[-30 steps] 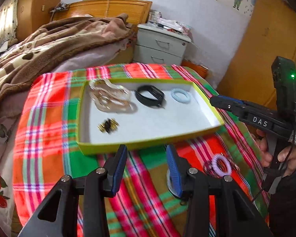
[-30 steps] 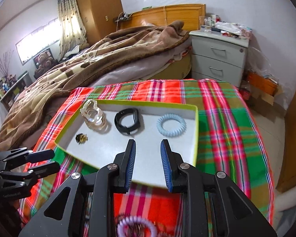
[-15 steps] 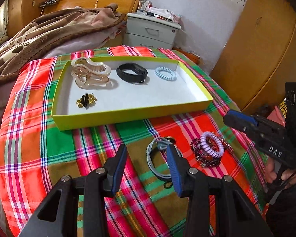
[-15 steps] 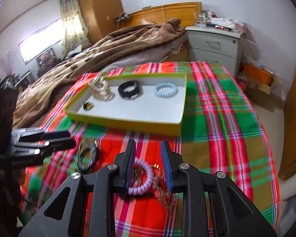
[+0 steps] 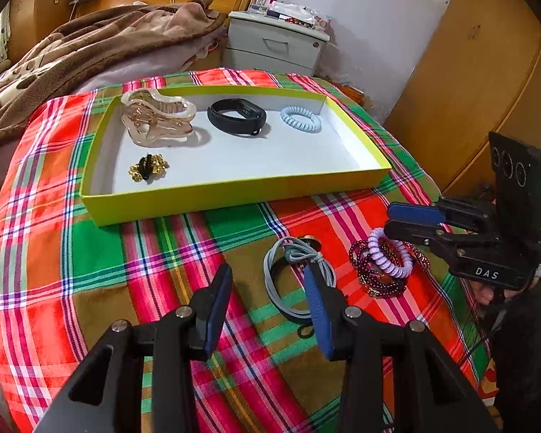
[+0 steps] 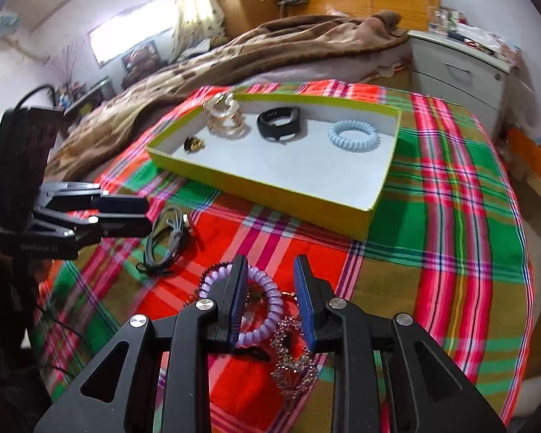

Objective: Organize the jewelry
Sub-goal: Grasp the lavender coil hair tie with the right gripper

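Lilac coil hair tie (image 6: 259, 306) atop bead strands (image 6: 292, 357) on plaid cloth (image 6: 432, 252): straddle with parted right gripper (image 6: 270, 301), pinch coil only, lift clear of beads, deposit in yellow tray (image 6: 270, 189); left gripper (image 5: 267, 306) parted, empty.

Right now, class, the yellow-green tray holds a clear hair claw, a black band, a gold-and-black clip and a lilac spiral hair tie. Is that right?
Not quite. The spiral hair tie in the yellow-green tray is light blue, as the left wrist view shows. The lilac spiral hair tie lies outside on the plaid cloth. The clear hair claw, black band and gold-and-black clip are right.
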Motion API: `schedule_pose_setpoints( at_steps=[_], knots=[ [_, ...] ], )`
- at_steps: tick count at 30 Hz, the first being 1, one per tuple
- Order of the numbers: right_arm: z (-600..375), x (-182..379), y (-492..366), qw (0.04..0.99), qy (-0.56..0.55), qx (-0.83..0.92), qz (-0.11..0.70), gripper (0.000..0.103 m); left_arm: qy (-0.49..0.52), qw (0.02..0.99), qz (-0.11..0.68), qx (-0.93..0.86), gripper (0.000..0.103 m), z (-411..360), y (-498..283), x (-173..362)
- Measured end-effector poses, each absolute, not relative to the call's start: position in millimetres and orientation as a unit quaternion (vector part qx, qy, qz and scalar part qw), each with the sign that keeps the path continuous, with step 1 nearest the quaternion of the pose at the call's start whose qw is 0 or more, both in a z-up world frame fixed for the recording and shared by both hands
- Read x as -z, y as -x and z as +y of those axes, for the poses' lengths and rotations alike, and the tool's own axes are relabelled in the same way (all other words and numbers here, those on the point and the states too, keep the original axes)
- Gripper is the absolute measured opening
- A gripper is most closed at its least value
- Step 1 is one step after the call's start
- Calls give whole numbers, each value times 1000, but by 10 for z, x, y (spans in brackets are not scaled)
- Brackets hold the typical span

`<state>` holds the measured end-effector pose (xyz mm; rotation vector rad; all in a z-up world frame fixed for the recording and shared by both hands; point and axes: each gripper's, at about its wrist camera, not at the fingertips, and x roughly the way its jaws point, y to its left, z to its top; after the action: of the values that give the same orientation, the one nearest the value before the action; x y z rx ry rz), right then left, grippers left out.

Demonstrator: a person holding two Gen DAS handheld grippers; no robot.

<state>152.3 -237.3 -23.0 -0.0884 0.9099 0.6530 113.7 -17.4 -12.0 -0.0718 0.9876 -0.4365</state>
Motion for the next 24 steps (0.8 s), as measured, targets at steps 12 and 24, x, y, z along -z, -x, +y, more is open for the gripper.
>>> schedule_pose_setpoints(
  at_steps=[12, 24],
  knots=[
    [-2332, 325, -1533, 828, 48, -323, 456, 28, 33, 853, 481, 202, 43, -197, -1238, 186],
    [-2471, 204, -1387, 848, 0, -305, 433, 11, 33, 851, 483, 206, 43, -189, -1253, 200]
  ],
)
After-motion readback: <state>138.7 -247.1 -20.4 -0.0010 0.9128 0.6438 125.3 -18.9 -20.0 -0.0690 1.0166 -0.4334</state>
